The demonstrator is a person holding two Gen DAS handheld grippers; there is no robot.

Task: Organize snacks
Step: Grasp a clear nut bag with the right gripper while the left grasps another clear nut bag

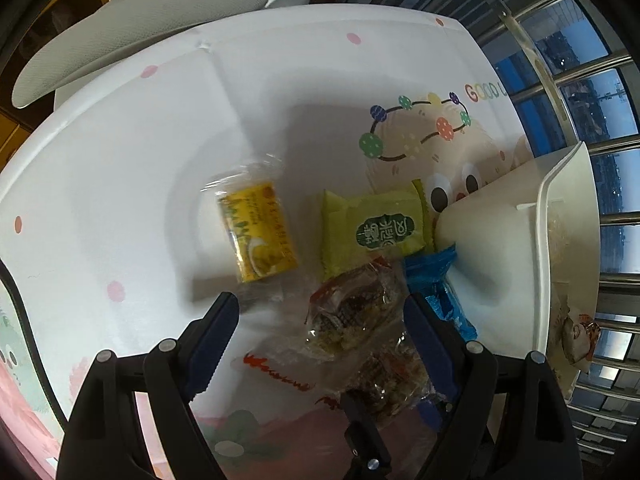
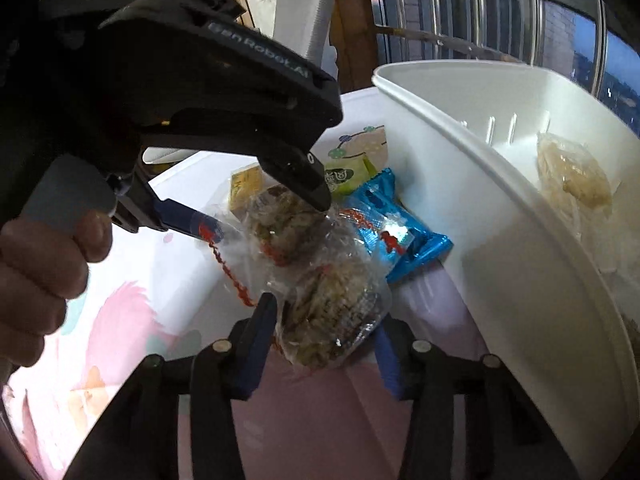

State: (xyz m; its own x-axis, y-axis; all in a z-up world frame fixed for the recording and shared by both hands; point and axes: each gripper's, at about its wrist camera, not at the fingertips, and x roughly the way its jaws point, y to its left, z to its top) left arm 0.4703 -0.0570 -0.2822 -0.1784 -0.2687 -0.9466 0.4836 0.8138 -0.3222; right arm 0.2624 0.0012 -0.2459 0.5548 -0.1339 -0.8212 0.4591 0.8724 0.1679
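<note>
Two clear-wrapped grain snacks lie side by side on the table. My left gripper (image 1: pixel 320 304) stands open over the farther clear snack (image 1: pixel 352 316), with a gap beside its left finger; the right wrist view shows this left gripper (image 2: pixel 270 216) coming down from the upper left. My right gripper (image 2: pixel 324 316) is shut on the nearer clear snack (image 2: pixel 332 320), which fills the space between its blue pads. A blue packet (image 2: pixel 396 232) lies against the white basket (image 2: pixel 500 272). A green packet (image 1: pixel 376 228) and a yellow packet (image 1: pixel 258 232) lie farther out.
The basket (image 1: pixel 496 220) stands at the right and holds a pale wrapped snack (image 2: pixel 572 176). A white cloth with cartoon prints (image 1: pixel 120 200) covers the table. A white chair (image 1: pixel 120 32) stands beyond the far edge, with window railings (image 1: pixel 592 80) to the right. A hand (image 2: pixel 40 272) grips the left tool.
</note>
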